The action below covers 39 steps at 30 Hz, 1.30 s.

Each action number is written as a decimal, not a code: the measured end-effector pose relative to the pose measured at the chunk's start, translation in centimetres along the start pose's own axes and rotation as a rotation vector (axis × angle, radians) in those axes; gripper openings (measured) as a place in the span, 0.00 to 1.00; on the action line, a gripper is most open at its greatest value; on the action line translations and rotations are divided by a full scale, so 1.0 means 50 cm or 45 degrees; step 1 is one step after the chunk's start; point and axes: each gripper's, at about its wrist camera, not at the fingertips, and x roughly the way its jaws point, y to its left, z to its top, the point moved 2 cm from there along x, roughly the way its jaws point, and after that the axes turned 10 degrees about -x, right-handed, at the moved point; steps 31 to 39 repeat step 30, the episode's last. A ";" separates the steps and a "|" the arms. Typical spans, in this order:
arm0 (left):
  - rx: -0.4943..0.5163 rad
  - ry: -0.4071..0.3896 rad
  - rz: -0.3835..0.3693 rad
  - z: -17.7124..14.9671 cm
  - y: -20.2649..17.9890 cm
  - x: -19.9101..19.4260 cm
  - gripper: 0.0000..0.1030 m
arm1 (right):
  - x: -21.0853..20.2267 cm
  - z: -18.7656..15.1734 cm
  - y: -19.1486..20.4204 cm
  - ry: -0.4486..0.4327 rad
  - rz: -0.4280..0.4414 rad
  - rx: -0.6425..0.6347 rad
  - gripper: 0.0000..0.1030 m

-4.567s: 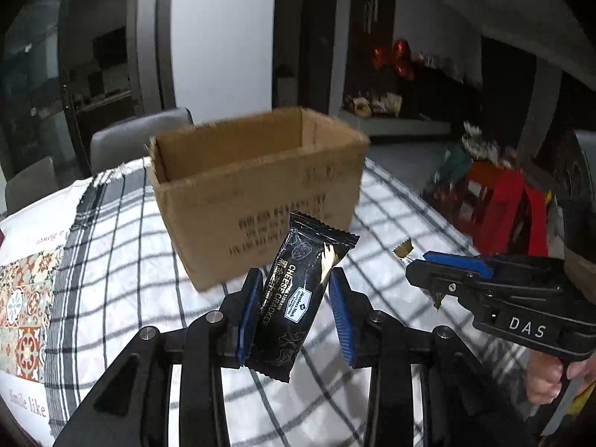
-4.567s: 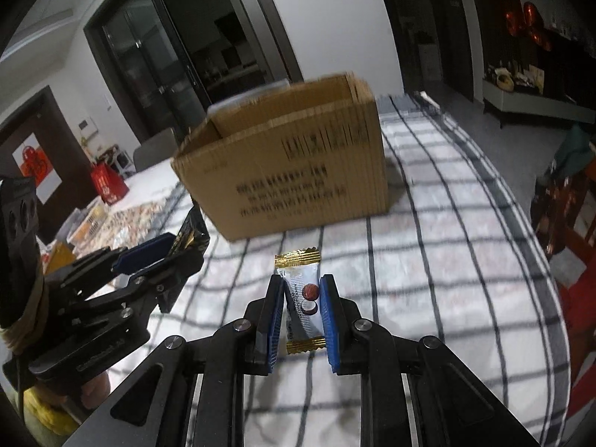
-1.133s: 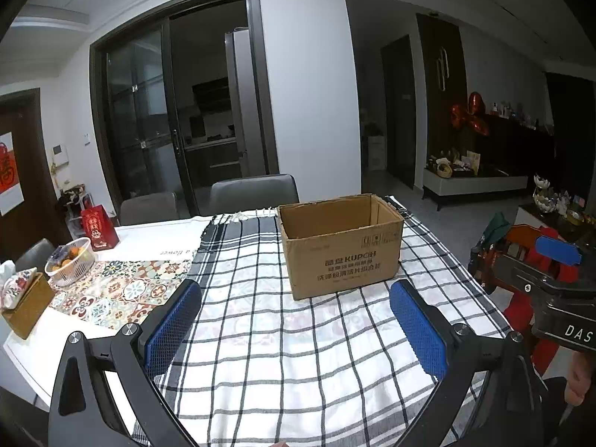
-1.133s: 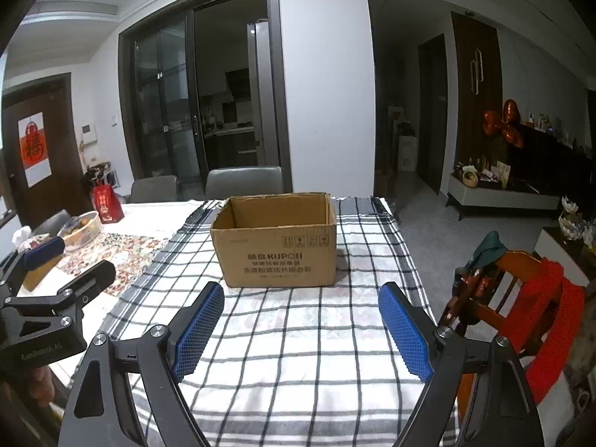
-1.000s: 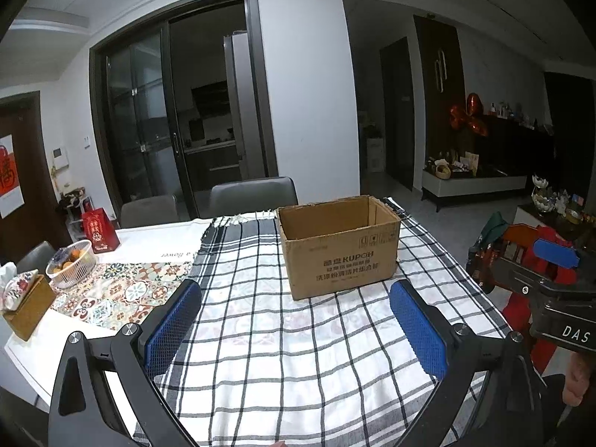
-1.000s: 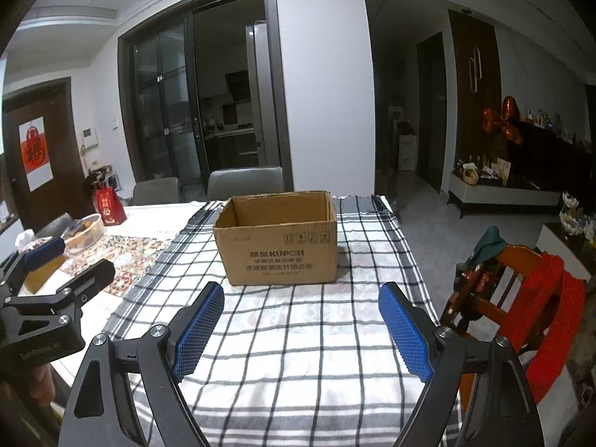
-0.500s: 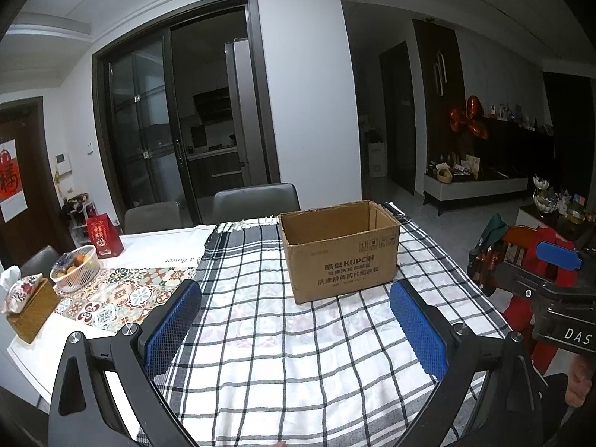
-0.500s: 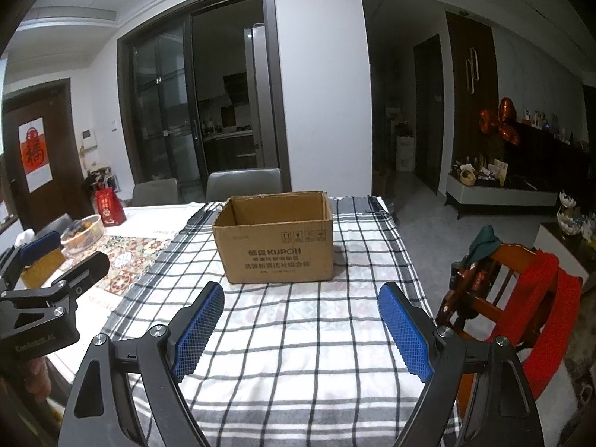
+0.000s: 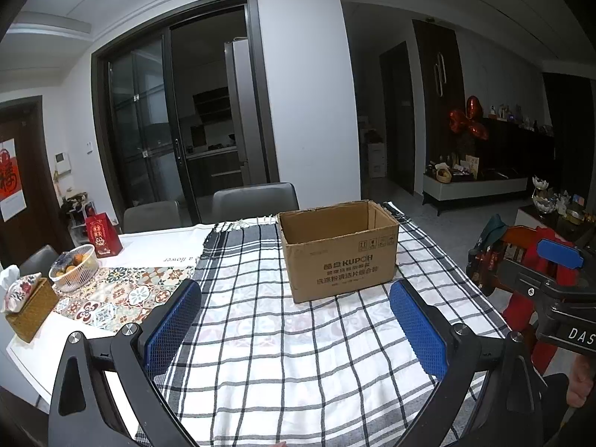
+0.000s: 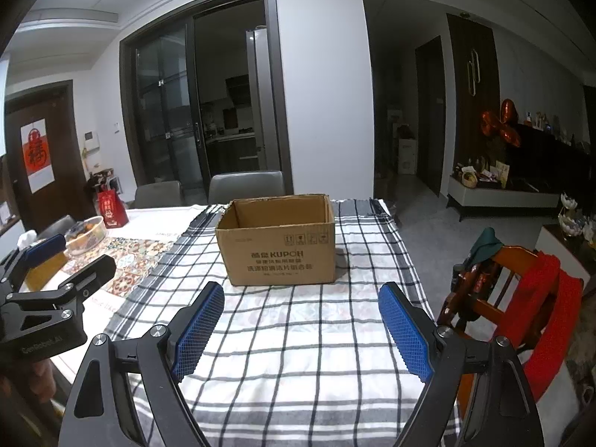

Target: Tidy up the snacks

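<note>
An open brown cardboard box (image 9: 341,249) (image 10: 279,242) stands upright on the checked tablecloth (image 9: 298,354) (image 10: 298,335), well beyond both grippers. Its inside is hidden from here, and no snack shows on the cloth. My left gripper (image 9: 296,290) is open, its blue pads wide apart with nothing between them. My right gripper (image 10: 301,292) is open too, with only cloth showing between its pads. In the left wrist view the right gripper's body sits at the right edge. In the right wrist view the left gripper's body sits at the left edge.
A patterned runner (image 9: 111,294), a wire fruit basket (image 9: 72,266), a woven tissue box (image 9: 26,305) and a red gift bag (image 9: 102,234) lie at the table's left. Grey chairs (image 9: 255,201) stand behind. A wooden chair with red cloth (image 10: 521,298) stands right.
4.6 s ago each gripper was shut on a snack pack close to the box. Now both are open, hold nothing and are farther back. Over the last second nothing has moved.
</note>
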 end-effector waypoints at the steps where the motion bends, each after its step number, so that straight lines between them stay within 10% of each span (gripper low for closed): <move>1: 0.000 0.001 0.000 0.000 0.000 0.001 1.00 | 0.001 0.000 0.001 0.001 -0.001 -0.002 0.83; 39: -0.023 0.018 -0.003 -0.006 0.001 0.005 1.00 | 0.000 0.000 0.000 0.001 0.004 -0.004 0.83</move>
